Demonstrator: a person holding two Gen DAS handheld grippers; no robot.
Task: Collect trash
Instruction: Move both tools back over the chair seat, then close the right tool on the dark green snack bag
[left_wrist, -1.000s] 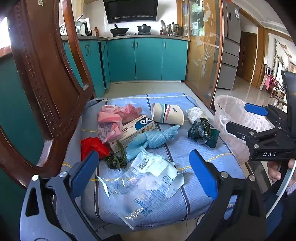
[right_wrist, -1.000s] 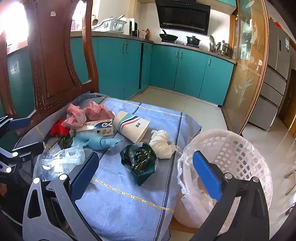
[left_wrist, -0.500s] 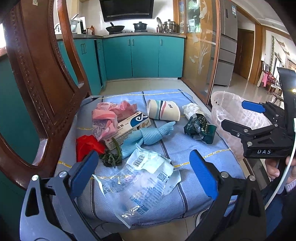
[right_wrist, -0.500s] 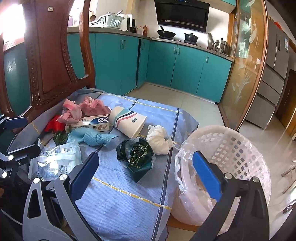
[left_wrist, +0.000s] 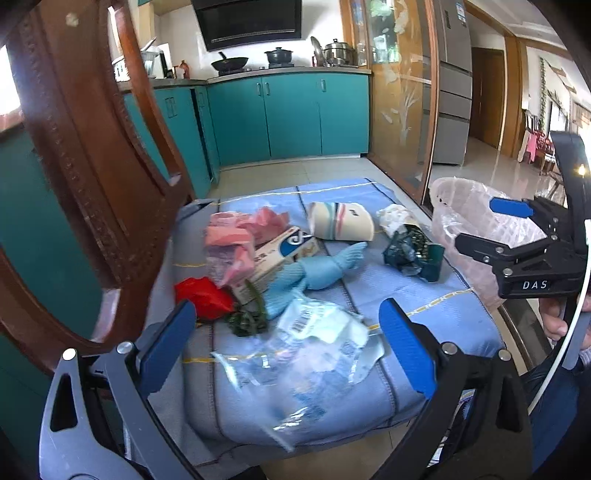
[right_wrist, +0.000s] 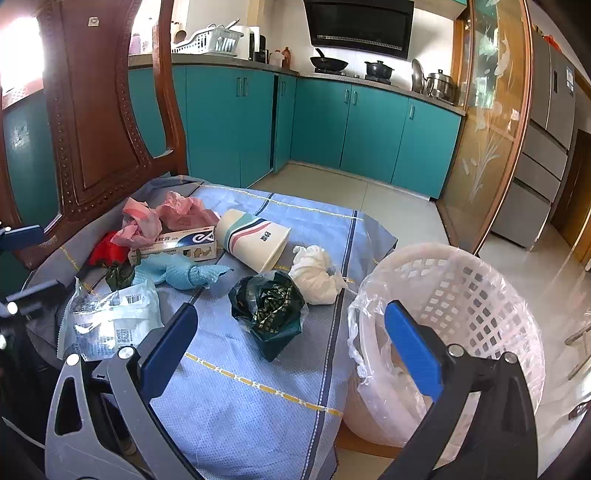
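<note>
Trash lies on a blue chair cushion (right_wrist: 258, 398): a clear plastic wrapper (left_wrist: 314, 343) (right_wrist: 110, 321), a blue glove (left_wrist: 317, 269) (right_wrist: 181, 271), a striped paper cup (left_wrist: 340, 221) (right_wrist: 255, 236), a dark green bag (left_wrist: 410, 251) (right_wrist: 269, 306), a white wad (right_wrist: 317, 275), a small box (right_wrist: 177, 243), pink wrappers (left_wrist: 229, 243) and a red scrap (left_wrist: 199, 295). My left gripper (left_wrist: 288, 339) hangs open just above the clear wrapper at the cushion's front. My right gripper (right_wrist: 291, 347) is open, near the green bag and a lined white basket (right_wrist: 461, 302) (left_wrist: 472, 214).
A carved wooden chair back (left_wrist: 74, 155) (right_wrist: 99, 110) rises at the left of the cushion. Teal kitchen cabinets (right_wrist: 332, 118) stand behind across a tiled floor (right_wrist: 369, 192). A glass door (right_wrist: 491, 129) and a fridge (left_wrist: 450, 85) are to the right. A hand (left_wrist: 554, 325) holds the right gripper.
Both grippers have drawn back and risen slightly, so the cushion and trash sit a little lower and farther in view. Nothing on the cushion has moved; both stay open.
</note>
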